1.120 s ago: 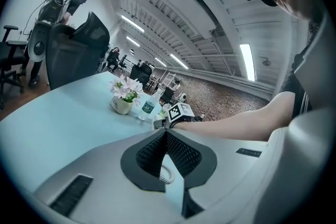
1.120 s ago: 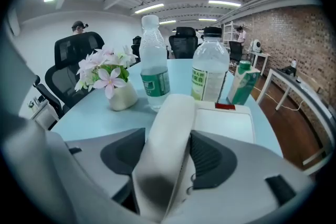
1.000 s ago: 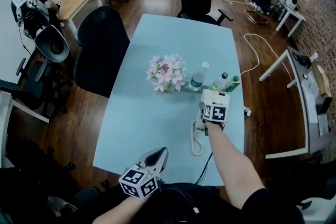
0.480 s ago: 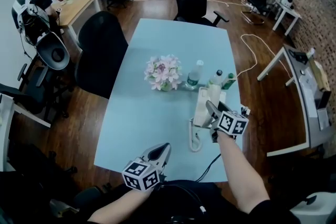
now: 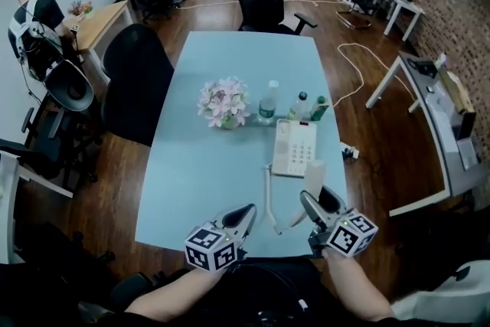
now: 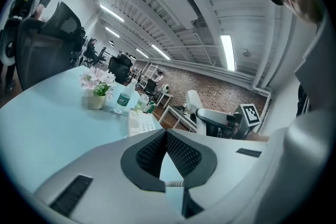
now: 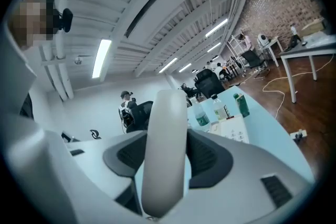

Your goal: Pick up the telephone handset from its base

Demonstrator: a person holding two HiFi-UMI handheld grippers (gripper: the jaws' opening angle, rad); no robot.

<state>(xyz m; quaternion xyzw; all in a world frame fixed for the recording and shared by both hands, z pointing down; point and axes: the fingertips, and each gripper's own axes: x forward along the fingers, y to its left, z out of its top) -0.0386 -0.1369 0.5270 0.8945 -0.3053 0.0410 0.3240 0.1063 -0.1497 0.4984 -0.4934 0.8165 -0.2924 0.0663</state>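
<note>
The white telephone base (image 5: 295, 148) lies on the pale blue table (image 5: 199, 172), its cradle bare. In the head view my right gripper (image 5: 318, 197) holds the white handset (image 5: 314, 177) upright above the table's near edge, in front of the base. The coiled cord (image 5: 269, 195) trails from the base toward the handset. The right gripper view shows the handset (image 7: 167, 113) filling the gap between the jaws of my right gripper (image 7: 167, 157), both pads against it, with the base (image 7: 231, 128) beyond. My left gripper (image 5: 245, 210) hovers at the near edge, shut and holding nothing; its pads (image 6: 157, 152) meet at the tips.
A pot of pink flowers (image 5: 223, 103), a clear water bottle (image 5: 267, 103) and two smaller bottles (image 5: 306, 108) stand behind the base. Black office chairs (image 5: 138, 80) ring the table. People sit at desks at the far left and back. A white desk (image 5: 429, 126) stands right.
My right gripper has lifted the handset off the base and drawn it back toward the near edge, stretching the cord. The left gripper has shifted a little to the right.
</note>
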